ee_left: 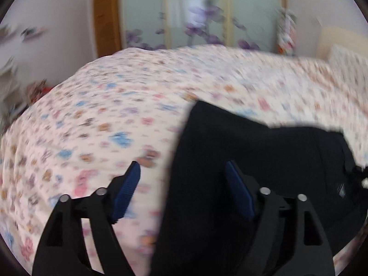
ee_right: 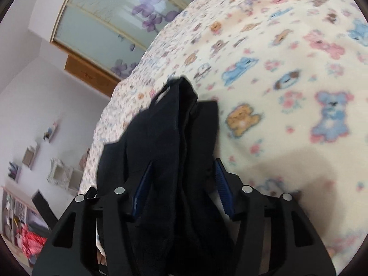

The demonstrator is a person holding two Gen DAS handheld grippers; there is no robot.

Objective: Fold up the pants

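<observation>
Black pants (ee_left: 248,165) lie on a bed with a teddy-bear print cover (ee_left: 103,105). In the left wrist view, my left gripper (ee_left: 182,174) is open above the pants' left edge; its right finger is over the black cloth and its left finger over the cover. In the right wrist view, the pants (ee_right: 174,138) are bunched in thick folds that run between the blue pads of my right gripper (ee_right: 184,172). The jaws stand fairly wide around the cloth, and I cannot tell whether they grip it.
The bed cover (ee_right: 287,73) fills the right of the right wrist view. A wardrobe with frosted floral doors (ee_left: 200,18) and a wooden door (ee_left: 107,20) stand beyond the bed. Wall shelves (ee_right: 57,172) and clutter are at the left. A pillow (ee_left: 345,57) lies far right.
</observation>
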